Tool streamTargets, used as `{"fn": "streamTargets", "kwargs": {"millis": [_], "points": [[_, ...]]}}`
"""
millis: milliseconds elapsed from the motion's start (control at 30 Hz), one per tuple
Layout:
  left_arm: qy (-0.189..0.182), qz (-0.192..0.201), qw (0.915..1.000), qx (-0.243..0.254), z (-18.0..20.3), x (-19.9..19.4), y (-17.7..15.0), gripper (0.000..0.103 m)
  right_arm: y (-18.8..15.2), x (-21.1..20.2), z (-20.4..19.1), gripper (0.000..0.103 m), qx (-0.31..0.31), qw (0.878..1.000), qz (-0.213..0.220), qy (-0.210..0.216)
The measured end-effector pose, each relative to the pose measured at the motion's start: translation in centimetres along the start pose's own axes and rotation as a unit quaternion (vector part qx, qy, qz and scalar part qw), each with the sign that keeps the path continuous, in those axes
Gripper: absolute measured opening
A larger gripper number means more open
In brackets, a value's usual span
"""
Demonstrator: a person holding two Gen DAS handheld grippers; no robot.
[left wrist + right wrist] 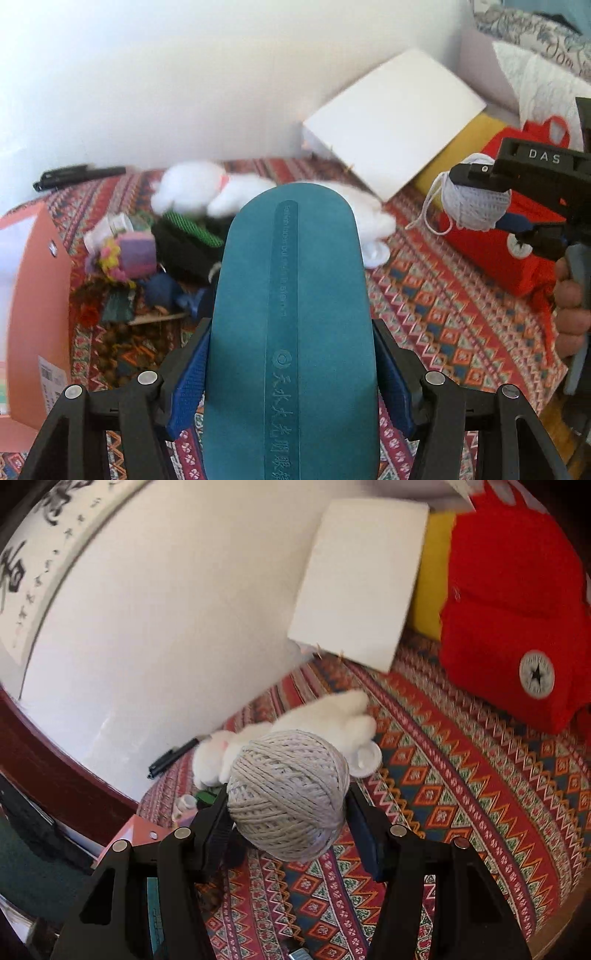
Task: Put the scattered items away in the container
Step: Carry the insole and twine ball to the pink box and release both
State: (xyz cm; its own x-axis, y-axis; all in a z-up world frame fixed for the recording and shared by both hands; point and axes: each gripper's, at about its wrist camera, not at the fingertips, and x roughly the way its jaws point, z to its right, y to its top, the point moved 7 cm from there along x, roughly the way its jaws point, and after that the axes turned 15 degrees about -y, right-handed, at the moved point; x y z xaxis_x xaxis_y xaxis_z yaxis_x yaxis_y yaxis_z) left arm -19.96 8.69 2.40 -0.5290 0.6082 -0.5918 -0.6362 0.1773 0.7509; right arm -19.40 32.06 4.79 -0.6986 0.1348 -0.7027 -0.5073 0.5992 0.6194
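My left gripper (291, 373) is shut on a teal oval glasses case (295, 314) and holds it above the patterned cloth. My right gripper (286, 808) is shut on a grey ball of string (288, 794); it also shows in the left wrist view (476, 199) at the right, with a loose end hanging. An orange box (40, 295) stands at the left edge. A white plush toy (207, 188) lies at the back, also in the right wrist view (295, 723). A heap of small items (147, 258) lies beside the box.
A red backpack (517, 620) and a yellow cushion (430, 576) stand at the right. A white board (362, 576) leans on the wall. Black pens (77, 173) lie at the back left. A white lid (365, 760) lies by the plush.
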Motion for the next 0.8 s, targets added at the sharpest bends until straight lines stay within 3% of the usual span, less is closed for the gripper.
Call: {"fn": "streamTargets", "kwargs": {"millis": [267, 400, 600, 800], "points": [[0.008, 0.058, 0.9983, 0.003, -0.7, -5.8, 1.9, 0.068, -0.1, -6.9, -5.8, 0.061, -0.058, 0.994, 0.09, 0.006], [0.03, 0.097, 0.9948, -0.005, -2.4, -9.5, 2.8, 0.068, -1.3, -9.6, -9.8, 0.061, -0.094, 0.988, 0.124, 0.013], [0.069, 0.141, 0.987, -0.034, -7.3, -14.9, 2.8, 0.068, -4.7, -12.1, -17.3, 0.061, -0.164, 0.972, 0.167, 0.022], [0.117, 0.161, 0.9771, -0.074, -13.5, -18.9, 1.6, 0.068, -9.9, -13.2, -25.6, 0.061, -0.229, 0.956, 0.172, 0.066]]}}
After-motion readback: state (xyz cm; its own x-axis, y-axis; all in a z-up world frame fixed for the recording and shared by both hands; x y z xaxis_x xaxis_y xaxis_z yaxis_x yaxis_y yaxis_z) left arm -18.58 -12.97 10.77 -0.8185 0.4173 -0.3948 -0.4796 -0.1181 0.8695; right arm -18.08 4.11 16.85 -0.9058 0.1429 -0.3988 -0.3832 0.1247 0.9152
